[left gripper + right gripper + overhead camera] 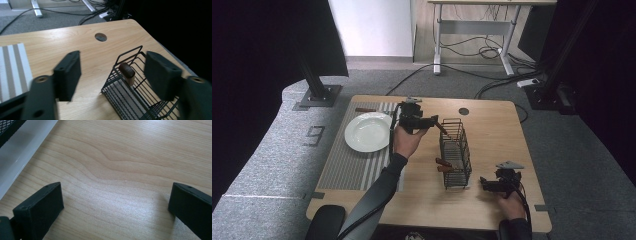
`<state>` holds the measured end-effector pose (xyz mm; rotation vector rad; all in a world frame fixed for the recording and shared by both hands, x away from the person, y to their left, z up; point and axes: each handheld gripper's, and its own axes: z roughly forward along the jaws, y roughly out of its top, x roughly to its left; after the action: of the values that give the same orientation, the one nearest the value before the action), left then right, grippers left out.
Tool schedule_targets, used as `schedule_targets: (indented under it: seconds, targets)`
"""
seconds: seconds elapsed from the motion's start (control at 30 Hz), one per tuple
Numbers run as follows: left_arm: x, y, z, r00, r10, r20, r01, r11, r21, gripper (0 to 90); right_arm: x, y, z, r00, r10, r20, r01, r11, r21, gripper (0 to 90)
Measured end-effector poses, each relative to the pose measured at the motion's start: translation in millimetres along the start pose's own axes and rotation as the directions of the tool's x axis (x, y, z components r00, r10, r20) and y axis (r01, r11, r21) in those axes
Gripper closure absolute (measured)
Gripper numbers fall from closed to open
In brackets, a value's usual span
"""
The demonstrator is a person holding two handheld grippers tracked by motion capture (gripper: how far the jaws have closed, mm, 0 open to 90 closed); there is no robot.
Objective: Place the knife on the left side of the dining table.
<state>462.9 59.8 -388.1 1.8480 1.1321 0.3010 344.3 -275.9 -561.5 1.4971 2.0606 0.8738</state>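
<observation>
1. High view: a black wire basket [455,152] stands upright at the middle of the wooden table [492,125], its long side running away from the person. I use it as the landmark for everything else.

2. A white plate [368,131] lies well to the left of the basket on a striped mat [347,167]. A brown-handled utensil [365,110] lies on the mat beyond the plate.

3. The left gripper [435,120] hovers just beside the basket's far left corner, jaws spread wide and holding nothing.

4. In the left gripper view, a brown-capped wooden handle [127,73] leans against the basket's near rim [130,53]. It sits between the two jaws but farther on, touching neither.

5. That handle's long axis runs steeply up out of the basket, tilted toward the left gripper. From the tips it lies straight ahead and slightly low.

6. Two more brown handles [443,165] poke out over the basket's left wall, closer to the person.

7. The right gripper [483,183] rests low just right of the basket's near end. In its own view the jaws stand wide apart over bare wood, empty.

8. My judgement: the left hand is much the nearer to the leaning handle, so any grasp falls to it, closing across the handle's width.
</observation>
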Motion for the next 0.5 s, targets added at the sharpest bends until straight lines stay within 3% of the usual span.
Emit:
schedule_targets:
  seconds: [0.13, 0.43, 0.5]
  targets:
    - [-0.5, -1.6, 6.1, 0.9985, -0.041, 0.035, 0.040, 0.9991, 0.016, 47.4, 0.0, 0.0, 0.0, 1.0000, 0.000, 0.000, 0.000, 1.000, 0.000, 0.0]
    - [-2.3, -4.4, 11.7, 0.9939, -0.070, 0.085, 0.067, 0.9970, 0.039, 71.1, 0.0, 0.0, 0.0, 1.0000, 0.000, 0.000, 0.000, 1.000, 0.000, 0.0]
    - [-2.5, -4.2, 11.6, 0.9927, -0.070, 0.098, 0.067, 0.9971, 0.038, 72.0, 0.0, 0.0, 0.0, 1.0000, 0.000, 0.000, 0.000, 1.000, 0.000, 0.0]
